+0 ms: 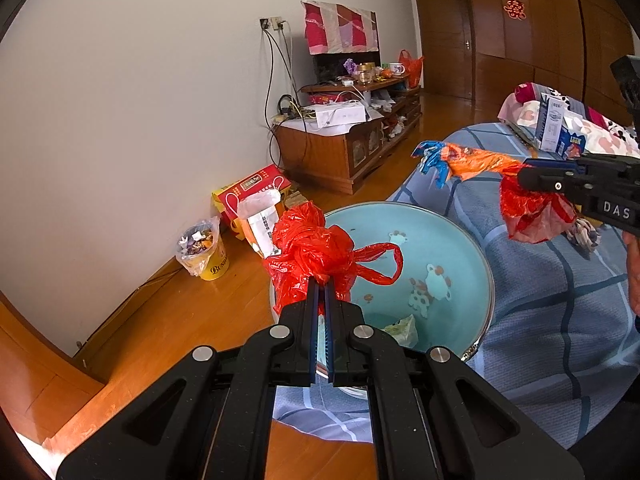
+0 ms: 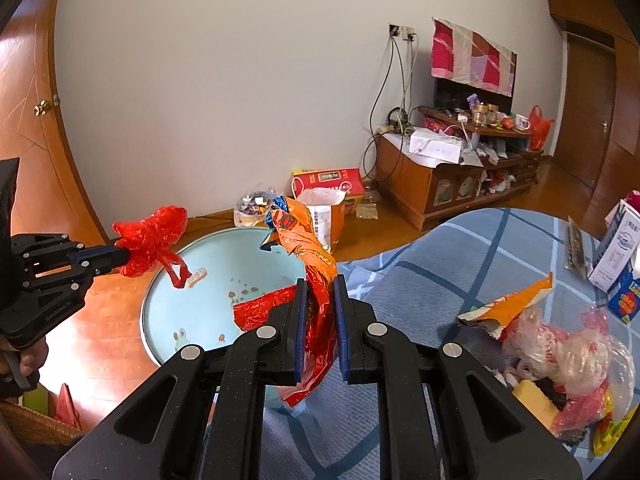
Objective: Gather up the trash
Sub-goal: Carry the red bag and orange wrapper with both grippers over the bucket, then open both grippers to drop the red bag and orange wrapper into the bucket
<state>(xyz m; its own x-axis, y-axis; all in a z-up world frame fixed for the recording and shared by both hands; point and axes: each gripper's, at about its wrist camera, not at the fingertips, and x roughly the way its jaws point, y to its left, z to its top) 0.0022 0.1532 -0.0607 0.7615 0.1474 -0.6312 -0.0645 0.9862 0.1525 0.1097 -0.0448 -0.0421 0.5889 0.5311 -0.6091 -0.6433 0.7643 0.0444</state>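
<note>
Trash in both grips: left gripper (image 1: 320,284) jaws pinch a red plastic bag (image 1: 316,248), right gripper (image 2: 320,292) jaws clamp an orange wrapper (image 2: 308,240), above the blue basin (image 1: 476,256); releasing likely follows.

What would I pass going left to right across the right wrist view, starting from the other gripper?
left gripper → red plastic bag → blue basin → orange snack wrapper in the right gripper → torn orange wrapper → pile of clear and red bags → milk carton
</note>
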